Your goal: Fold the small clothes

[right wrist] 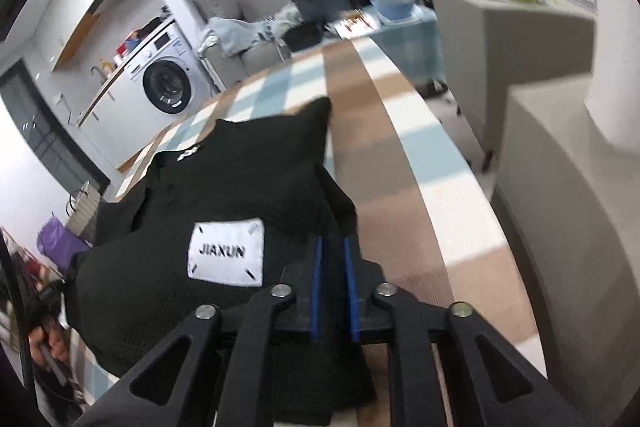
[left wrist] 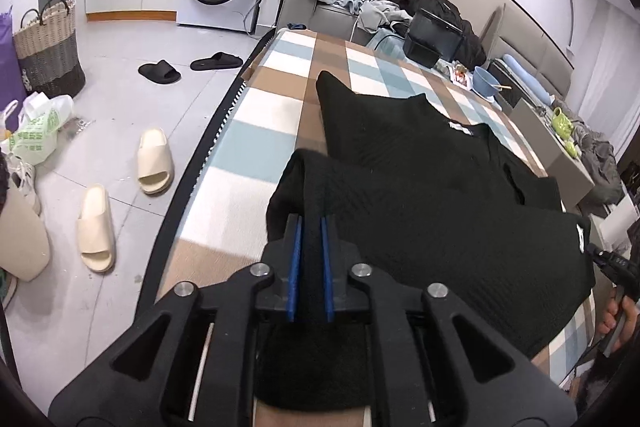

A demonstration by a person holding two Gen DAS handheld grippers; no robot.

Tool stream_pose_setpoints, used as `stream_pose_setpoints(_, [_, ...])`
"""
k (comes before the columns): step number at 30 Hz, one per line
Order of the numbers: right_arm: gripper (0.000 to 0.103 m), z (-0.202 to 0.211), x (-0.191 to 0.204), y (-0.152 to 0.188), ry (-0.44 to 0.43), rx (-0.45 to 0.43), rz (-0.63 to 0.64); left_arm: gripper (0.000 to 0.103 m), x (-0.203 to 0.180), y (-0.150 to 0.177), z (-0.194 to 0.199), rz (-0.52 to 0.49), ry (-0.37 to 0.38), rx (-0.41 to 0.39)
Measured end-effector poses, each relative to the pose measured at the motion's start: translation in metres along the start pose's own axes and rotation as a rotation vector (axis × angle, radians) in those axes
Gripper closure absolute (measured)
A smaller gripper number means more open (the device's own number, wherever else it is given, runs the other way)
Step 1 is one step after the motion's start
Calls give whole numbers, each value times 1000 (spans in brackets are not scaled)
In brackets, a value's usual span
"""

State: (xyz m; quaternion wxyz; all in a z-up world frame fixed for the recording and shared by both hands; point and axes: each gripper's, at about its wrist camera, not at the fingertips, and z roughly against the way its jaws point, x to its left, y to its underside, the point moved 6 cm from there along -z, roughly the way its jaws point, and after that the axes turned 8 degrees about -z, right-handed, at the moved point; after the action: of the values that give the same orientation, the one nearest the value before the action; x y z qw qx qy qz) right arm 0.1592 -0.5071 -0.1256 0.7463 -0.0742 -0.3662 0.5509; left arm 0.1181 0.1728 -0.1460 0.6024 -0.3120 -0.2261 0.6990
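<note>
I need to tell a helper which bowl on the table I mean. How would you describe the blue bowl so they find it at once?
Start at the long checked tablecloth under the black garment. Follow it to its far end, past the garment, to the black bin. Beside that bin stands the blue bowl, the only pale blue round dish there, with a stick-like utensil resting in it.

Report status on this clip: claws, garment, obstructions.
Left claw shut on black garment. Right claw shut on its other edge. Garment partly lifted over checked table. Blue bowl at far end, clear of it.
</note>
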Motion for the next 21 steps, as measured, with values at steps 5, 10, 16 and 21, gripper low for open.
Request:
stream_pose_setpoints(5, [64, 36, -9, 26, -140, 15, -66, 53, 1, 13, 27, 23, -22, -25])
stream_pose_setpoints(10, [62, 50, -1, 54, -293, 102, -98, 52, -3, 25, 47, 67, 10, -24])
stream_pose_setpoints(16, [61, 29, 19, 81, -338, 219, -89, 51, -21, 35, 61, 41, 30, -20])
stream_pose_setpoints(21, [55, 10, 22, 87, -328, 245, -119, 51, -36, 36, 61, 21, 56, -11])
